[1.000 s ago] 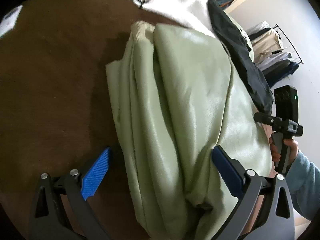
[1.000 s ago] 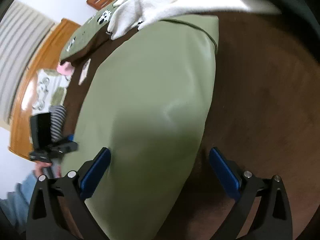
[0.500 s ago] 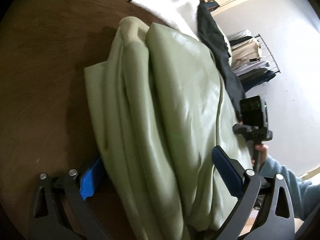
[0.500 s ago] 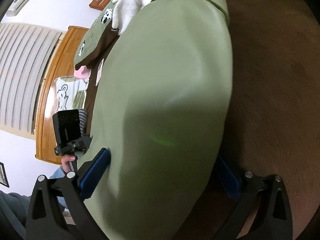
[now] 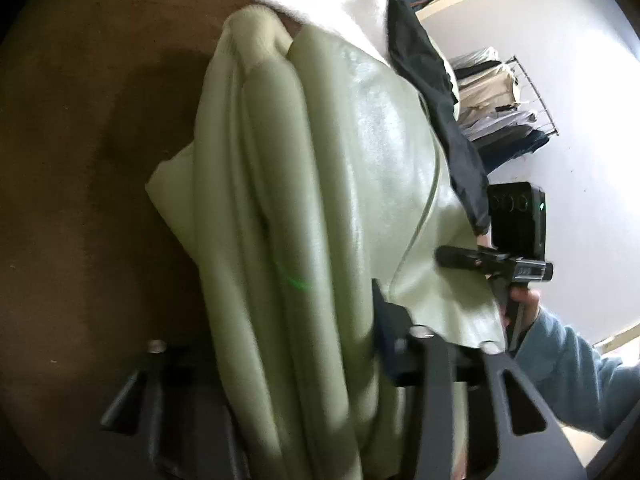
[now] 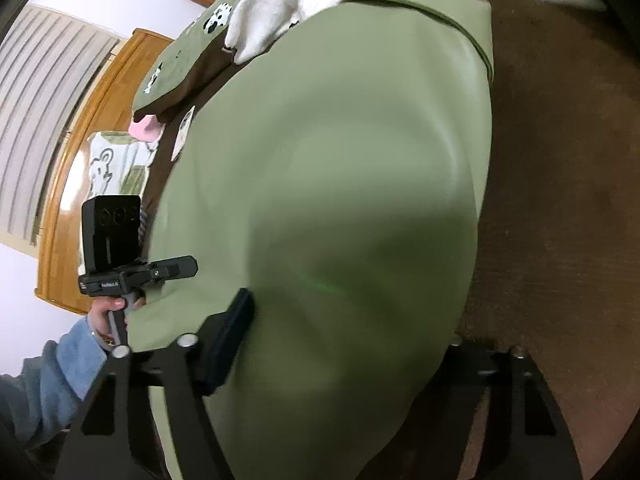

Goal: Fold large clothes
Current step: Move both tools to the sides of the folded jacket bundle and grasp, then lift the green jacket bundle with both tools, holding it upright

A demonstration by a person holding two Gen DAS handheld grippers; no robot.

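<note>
Left gripper [image 5: 316, 364]: jaws were closing with the near edge of the garment [image 5: 320, 184] bunched between them; the right finger lay against the folds, the left finger was hidden behind cloth. Whether the pads had clamped could not be told through the blur.
Right gripper [image 6: 348, 344]: jaws were closing around the garment's [image 6: 340, 168] other near edge. The left finger [image 6: 230, 344] rested on top of the cloth and the right one sat under the edge, out of sight; a firm grip could not be confirmed.
Garment: pale green, smooth and slightly glossy, folded into a thick stack. It lay on the brown surface [image 5: 92, 160], between both grippers.
Left view: layered folds ran lengthwise in soft ridges, with a ribbed cuff [image 5: 248, 36] at the far end and a seam line along the right side.
Right view: a broad, flat, unwrinkled top panel with a hemmed far corner.
Surroundings: a white cloth [image 5: 340, 4] and a dark garment [image 5: 436, 92] lay beyond the far end; a clothes rack [image 5: 500, 100] stood by the wall.
Person: a blue sleeve [image 5: 572, 368] showed behind the right gripper's handle.
</note>
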